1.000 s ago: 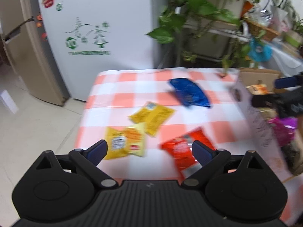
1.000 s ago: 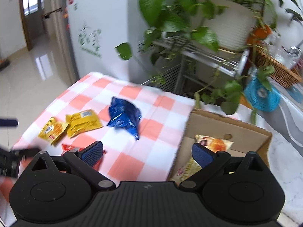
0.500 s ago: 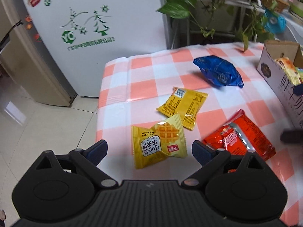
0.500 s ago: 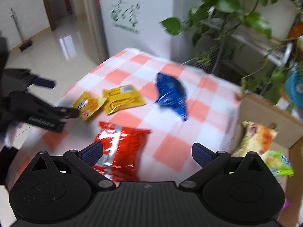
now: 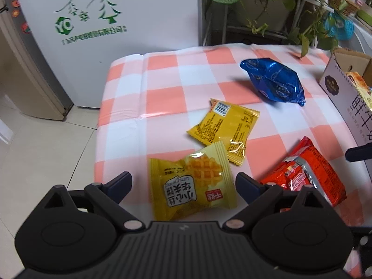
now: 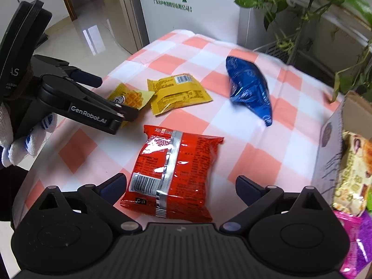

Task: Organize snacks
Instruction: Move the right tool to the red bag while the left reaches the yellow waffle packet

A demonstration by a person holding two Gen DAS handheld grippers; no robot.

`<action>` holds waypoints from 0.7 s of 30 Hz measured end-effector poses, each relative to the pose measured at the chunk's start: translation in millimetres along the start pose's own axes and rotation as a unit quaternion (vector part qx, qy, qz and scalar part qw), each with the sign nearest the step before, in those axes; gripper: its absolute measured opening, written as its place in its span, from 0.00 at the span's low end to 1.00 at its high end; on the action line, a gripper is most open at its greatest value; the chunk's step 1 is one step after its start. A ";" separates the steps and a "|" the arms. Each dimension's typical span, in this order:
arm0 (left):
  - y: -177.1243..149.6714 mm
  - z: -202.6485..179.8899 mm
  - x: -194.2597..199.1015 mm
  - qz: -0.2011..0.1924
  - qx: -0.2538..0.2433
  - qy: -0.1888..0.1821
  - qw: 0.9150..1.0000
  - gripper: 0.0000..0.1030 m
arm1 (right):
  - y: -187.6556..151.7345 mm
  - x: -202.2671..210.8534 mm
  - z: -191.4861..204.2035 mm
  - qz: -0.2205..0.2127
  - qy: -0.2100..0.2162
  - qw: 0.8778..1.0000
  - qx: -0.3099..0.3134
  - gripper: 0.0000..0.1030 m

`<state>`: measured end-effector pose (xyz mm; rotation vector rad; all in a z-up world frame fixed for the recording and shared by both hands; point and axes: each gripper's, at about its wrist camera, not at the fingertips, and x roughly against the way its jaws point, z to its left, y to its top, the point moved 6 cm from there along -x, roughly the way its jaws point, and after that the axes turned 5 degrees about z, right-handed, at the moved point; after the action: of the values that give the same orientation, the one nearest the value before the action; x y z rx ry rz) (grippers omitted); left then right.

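Both your claws gape wide and empty; left claw point(image 5: 183, 182) straddles the waffle packet point(image 5: 191, 183), right claw point(image 6: 181, 187) the red packet point(image 6: 173, 174); lower, then squeeze.

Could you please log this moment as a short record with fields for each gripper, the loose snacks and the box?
left gripper: open, straddling waffle packet
right gripper: open, straddling red packet
other loose snacks: yellow packet, blue bag
surface: checked tablecloth
cardboard box: already holds snacks
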<state>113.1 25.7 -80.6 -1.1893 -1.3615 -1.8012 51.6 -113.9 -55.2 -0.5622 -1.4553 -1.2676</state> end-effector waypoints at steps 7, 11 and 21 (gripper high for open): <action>1.2 -4.1 -17.0 0.013 -0.013 -0.004 1.000 0.94 | 3.7 -15.7 5.1 0.015 -0.005 1.000 0.000 1.00; 2.2 -0.7 -20.2 0.013 -0.005 -0.007 1.000 0.98 | 8.5 -22.4 6.7 0.017 -0.009 1.000 -0.003 1.00; -3.4 5.0 -23.8 0.005 0.011 -0.025 1.000 1.00 | 12.2 -41.3 4.2 0.027 -0.053 0.998 0.008 1.00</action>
<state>122.1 30.0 -103.0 -1.2356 -1.3976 -1.7557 73.4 -94.5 -87.2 -0.6619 -1.5256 -1.1982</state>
